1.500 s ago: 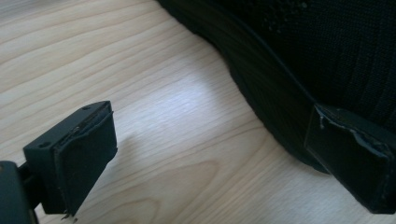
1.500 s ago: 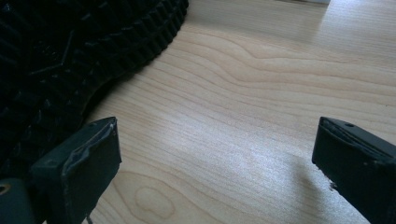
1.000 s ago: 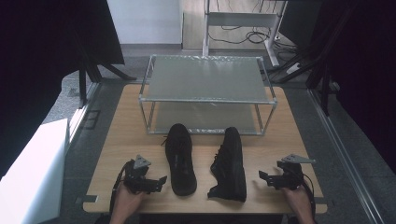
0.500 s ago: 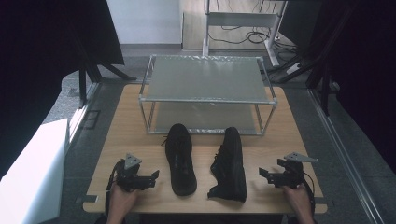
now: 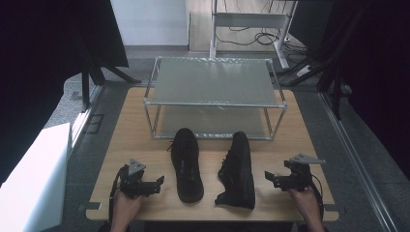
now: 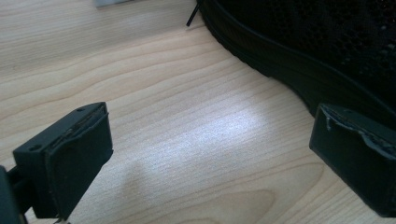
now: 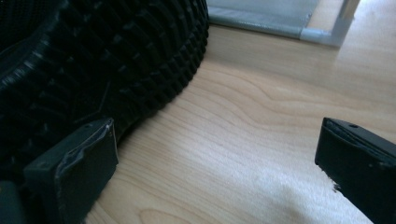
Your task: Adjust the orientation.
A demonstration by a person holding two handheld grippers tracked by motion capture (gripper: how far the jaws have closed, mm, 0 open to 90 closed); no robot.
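Wooden table [image 5: 125, 140], grey floor [image 5: 358, 140], white wall [image 5: 150, 21], dark curtains [image 5: 43, 58], tangled cables [image 5: 251, 36]

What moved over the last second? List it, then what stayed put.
The left tongs drew back a little toward the person's edge of the table, away from the left shoe. Nothing was taken hold of or let go: both tongs stand open and empty. The right tongs, the right shoe lying on its side, and the metal rack stayed where they were.

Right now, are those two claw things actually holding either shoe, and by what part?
Nothing is held. Both the left gripper and the right gripper stand open beside the shoes, with bare table between their jaws.
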